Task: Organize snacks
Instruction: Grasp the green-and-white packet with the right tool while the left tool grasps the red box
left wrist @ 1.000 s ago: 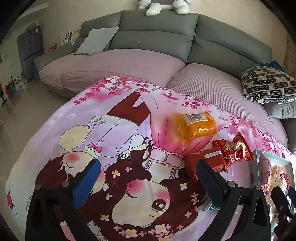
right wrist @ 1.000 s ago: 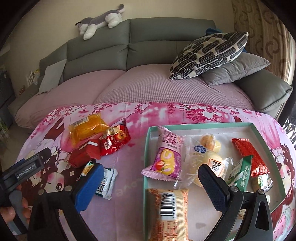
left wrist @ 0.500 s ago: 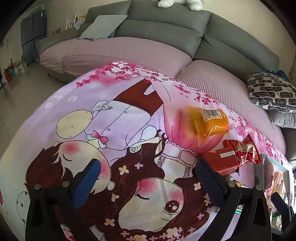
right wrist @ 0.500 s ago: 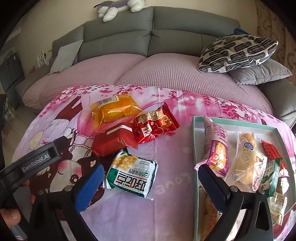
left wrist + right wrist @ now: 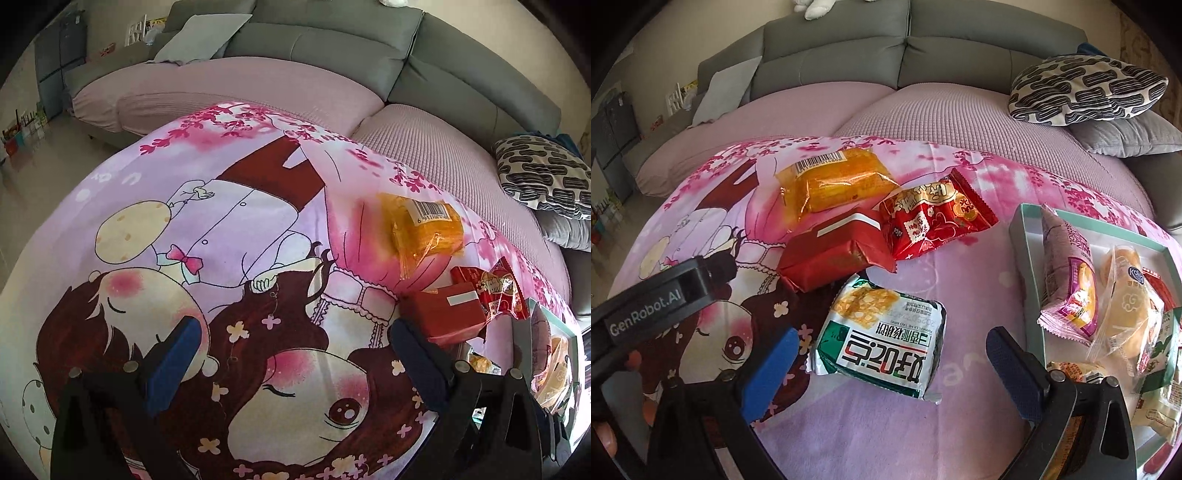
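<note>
Right gripper (image 5: 886,365) spread wide, empty, hovering just over the green-white cracker pack (image 5: 882,338) lying flat on the cartoon cloth (image 5: 849,435); left gripper (image 5: 291,362) also spread, holding nothing. To grab well, drop straight down, straddle the pack's short sides and pinch mid-body, not the crimped edge. Beyond lie the red pack (image 5: 834,258), red festive pouch (image 5: 934,218), orange pack (image 5: 834,182); teal tray (image 5: 1028,258) sits to the right.
</note>
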`<state>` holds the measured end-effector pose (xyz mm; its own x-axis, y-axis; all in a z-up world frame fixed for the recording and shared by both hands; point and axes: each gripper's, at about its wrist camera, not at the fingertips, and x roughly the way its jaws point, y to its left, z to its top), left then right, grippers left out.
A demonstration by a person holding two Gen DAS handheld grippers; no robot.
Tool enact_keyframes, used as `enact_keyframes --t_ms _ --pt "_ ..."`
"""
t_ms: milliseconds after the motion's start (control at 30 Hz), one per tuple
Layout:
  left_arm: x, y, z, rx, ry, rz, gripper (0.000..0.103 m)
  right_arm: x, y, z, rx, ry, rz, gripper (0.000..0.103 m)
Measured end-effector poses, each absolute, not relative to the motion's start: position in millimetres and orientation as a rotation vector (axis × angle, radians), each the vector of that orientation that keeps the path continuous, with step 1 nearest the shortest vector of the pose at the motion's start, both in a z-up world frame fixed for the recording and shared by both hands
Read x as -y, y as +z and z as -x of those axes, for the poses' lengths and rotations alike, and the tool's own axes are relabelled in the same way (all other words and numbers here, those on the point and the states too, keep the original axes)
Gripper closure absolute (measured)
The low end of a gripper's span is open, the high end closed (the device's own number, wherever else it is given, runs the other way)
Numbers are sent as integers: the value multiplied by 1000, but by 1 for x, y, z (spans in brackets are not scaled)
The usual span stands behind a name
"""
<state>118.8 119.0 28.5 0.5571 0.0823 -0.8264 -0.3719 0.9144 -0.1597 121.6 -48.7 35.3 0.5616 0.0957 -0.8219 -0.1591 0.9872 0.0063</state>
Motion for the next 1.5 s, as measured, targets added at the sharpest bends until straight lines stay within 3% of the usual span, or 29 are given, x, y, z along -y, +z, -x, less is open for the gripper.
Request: enact_keyframes --t_ms 200,633,1200,1400,1500 --pt "-114 26 -123 -975 249 342 1 59 33 -125 -976 125 42 3" --pt "-88 35 -141 -976 140 380 1 76 37 -124 -1001 145 -4 32" --pt "-47 23 -182 -1037 40 367 1 86 39 -125 -1008 162 -16 36" --pt "-47 17 -187 -1057 52 358 13 85 39 -125 -1011 163 -12 36" --pt "-48 18 -184 -1061 70 335 28 85 39 -125 -1012 163 -14 36"
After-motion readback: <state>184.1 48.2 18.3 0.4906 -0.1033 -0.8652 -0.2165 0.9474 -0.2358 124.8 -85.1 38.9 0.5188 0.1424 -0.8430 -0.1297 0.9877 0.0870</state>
